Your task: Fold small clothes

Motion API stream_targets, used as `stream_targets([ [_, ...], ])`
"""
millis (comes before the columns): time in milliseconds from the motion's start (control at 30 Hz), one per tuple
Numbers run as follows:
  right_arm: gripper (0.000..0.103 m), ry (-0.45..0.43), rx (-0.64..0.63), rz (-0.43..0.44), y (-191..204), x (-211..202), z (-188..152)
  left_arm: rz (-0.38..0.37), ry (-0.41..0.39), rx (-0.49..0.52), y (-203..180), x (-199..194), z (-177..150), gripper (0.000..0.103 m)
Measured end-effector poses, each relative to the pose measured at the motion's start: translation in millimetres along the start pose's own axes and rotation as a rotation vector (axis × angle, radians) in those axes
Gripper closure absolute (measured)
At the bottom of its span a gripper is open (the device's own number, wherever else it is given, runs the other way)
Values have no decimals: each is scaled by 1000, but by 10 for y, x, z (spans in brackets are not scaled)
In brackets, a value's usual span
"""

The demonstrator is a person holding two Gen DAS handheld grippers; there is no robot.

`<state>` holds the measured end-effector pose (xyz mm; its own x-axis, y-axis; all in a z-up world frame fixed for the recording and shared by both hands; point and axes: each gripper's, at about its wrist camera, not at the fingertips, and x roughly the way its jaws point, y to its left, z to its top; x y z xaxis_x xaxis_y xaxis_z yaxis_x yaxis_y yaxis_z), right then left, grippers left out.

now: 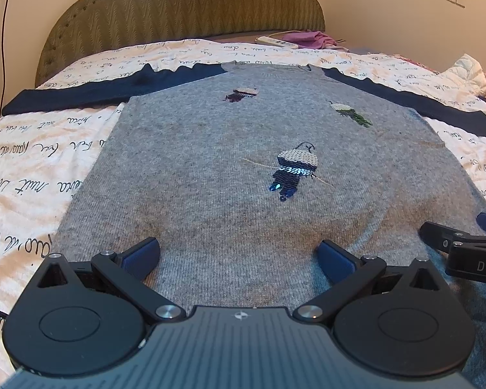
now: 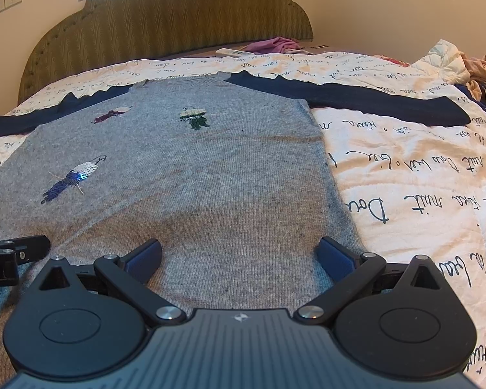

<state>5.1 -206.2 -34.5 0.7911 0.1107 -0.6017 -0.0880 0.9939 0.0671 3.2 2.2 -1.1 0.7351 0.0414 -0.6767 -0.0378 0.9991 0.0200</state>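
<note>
Grey knit sweater with navy sleeves point(image 1: 210, 162) flat on script-printed quilt point(image 1: 26, 162), neckline far, hem nearest. Left gripper point(image 1: 238, 257) and right gripper point(image 2: 239, 256) over hem, side by side, jaws apart, empty.

sweater point(image 1: 210, 168): grey, navy sleeves, sequin figures
bedspread point(image 2: 411, 175): cream, black script
headboard point(image 1: 178, 3): olive zigzag
claw pads point(image 2: 145, 257): blue

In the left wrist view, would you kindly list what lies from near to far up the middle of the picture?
Left gripper → blue sequin figure → sweater neckline → script-printed bedspread → green headboard.
</note>
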Motion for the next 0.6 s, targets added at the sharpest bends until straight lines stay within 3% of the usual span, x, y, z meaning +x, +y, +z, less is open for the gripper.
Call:
stream_targets([
  [333, 0, 17, -11, -2, 13, 21, 29, 11, 26, 52, -39, -25, 21, 0],
  [600, 0, 4, -12, -3, 20, 22, 3, 14, -20, 46, -44, -12, -44, 0],
])
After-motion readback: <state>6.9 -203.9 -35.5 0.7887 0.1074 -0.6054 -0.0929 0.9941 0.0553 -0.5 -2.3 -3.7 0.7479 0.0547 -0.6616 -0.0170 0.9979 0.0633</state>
